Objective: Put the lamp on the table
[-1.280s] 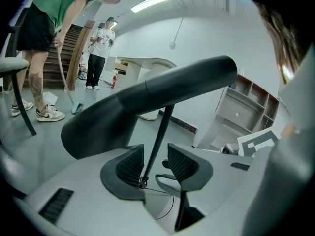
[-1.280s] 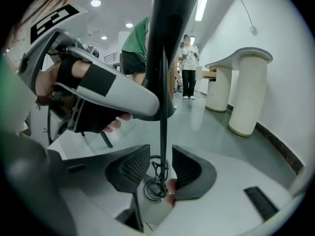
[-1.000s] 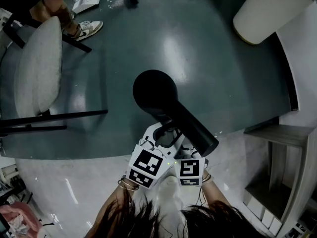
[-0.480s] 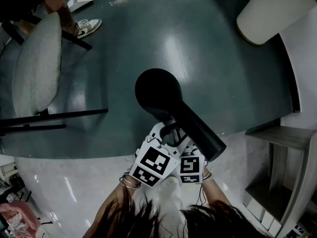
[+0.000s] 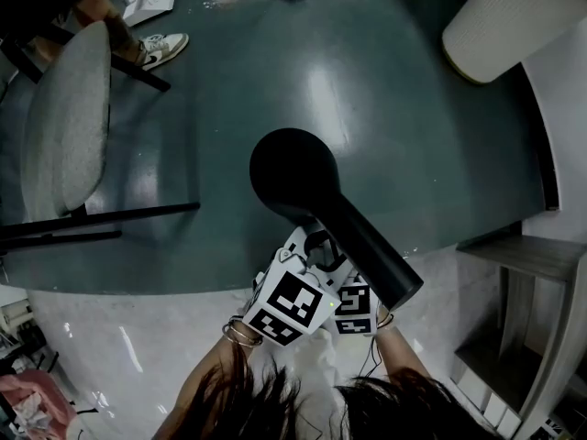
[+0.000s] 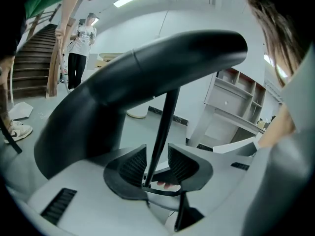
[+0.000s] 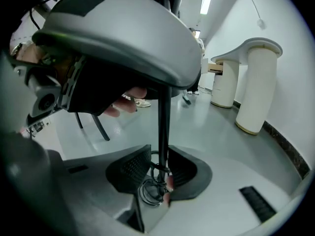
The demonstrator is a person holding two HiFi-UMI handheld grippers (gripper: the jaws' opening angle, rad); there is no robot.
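Left gripper [image 6: 156,163]: tilted down, jaws apart astride thin black lamp stem [image 6: 165,122].
Right gripper [image 7: 160,166]: tilted down, jaws wide, just closing slightly round it.

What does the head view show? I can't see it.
A black lamp, round at one end with a long tube, is seen from above over a shiny dark floor. The left gripper and right gripper sit close together at its near side; a grey chair stands at left.

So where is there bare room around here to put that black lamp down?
The dark floor lies bare between the lamp and the white pillar. The grey shelf top at right looks bare too. Left is crowded: chair, a shoe.
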